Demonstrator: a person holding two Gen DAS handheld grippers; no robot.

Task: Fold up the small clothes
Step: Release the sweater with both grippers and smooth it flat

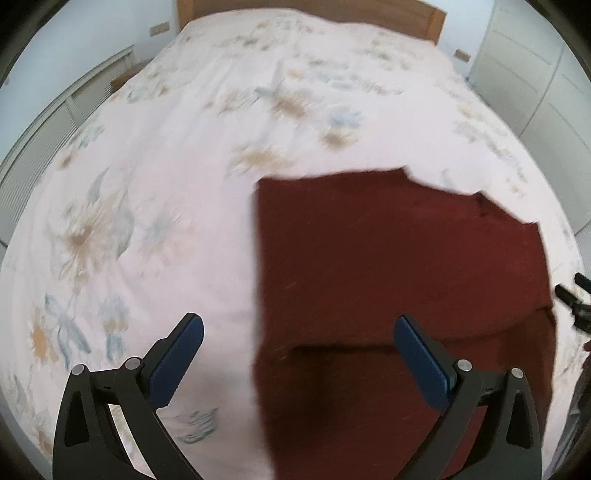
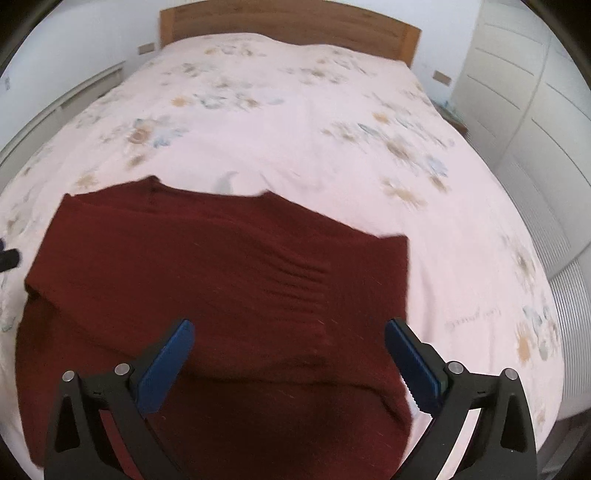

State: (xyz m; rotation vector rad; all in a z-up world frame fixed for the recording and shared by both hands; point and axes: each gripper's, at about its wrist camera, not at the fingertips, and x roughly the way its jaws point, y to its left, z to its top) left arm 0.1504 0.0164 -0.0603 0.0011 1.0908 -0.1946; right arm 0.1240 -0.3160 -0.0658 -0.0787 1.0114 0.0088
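With both grippers spread wide and empty, sweater (image 2: 207, 280) lies folded.
Left gripper (image 1: 299, 328) and right gripper (image 2: 290, 332) over sweater's near edge; regrip evenly there.

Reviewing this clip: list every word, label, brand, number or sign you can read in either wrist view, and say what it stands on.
No text can be read in either view.
Pale pink floral bedspread: one faint line of script near its right edge, too blurred to read.
Dark red knitted garment: no label or print shows.
Wooden headboard: no markings show.
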